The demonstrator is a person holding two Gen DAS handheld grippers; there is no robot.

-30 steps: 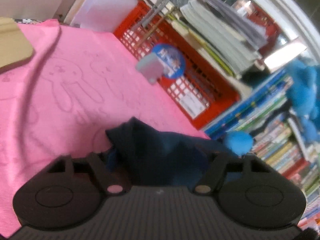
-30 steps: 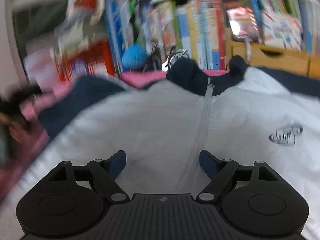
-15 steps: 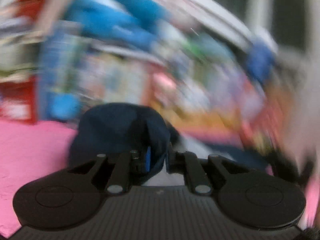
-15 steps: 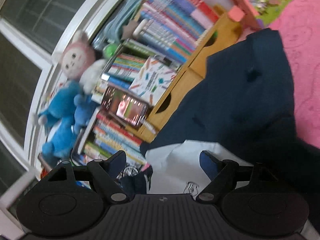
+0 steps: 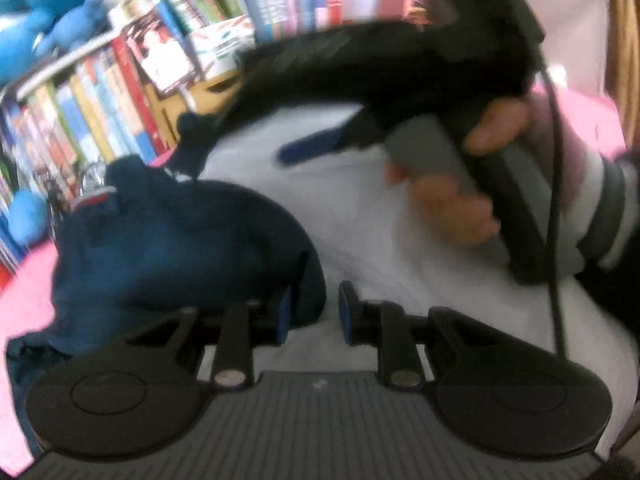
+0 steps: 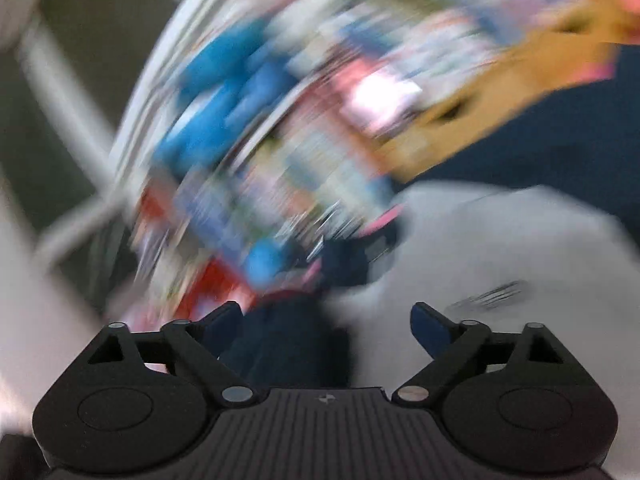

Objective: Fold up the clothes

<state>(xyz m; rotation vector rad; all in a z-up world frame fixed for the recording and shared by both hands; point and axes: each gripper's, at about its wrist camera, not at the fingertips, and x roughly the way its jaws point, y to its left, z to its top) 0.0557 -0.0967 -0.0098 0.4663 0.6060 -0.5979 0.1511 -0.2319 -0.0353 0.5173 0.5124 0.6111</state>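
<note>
Left gripper: our left gripper [image 5: 311, 314] sits low over the jacket, its 2 jaws a narrow gap apart and opening; the navy sleeve's edge lies against the left pad, but we cannot tell whether cloth is pinched.
Right gripper, own view: our right gripper [image 6: 326, 322] has its jaws wide and opening; dark cloth shows below the gap, nothing pressed by either pad. This view is heavily blurred.
Navy sleeve: the navy sleeve [image 5: 172, 248] lies bunched on the jacket's left side, just ahead of the left gripper, partly over the white body.
Jacket position: the jacket [image 5: 360, 216] lies flat on the pink cover [image 5: 24, 304], white front up, under both grippers.
Right hand: our right hand [image 5: 472, 176] holds the other gripper [image 5: 316, 146] above the white front, beyond the left gripper.
Handling: we judge the jacket soft, light and limp; it should drape and slip rather than hold a crease.
Where to take hold: we would pinch the sleeve at its cuff or a seam edge, 1 layer only.
Long axis: the collar end [image 5: 192, 136] points away toward the bookshelf [image 5: 120, 92], so we judge that the long axis runs from us to the shelf.
</note>
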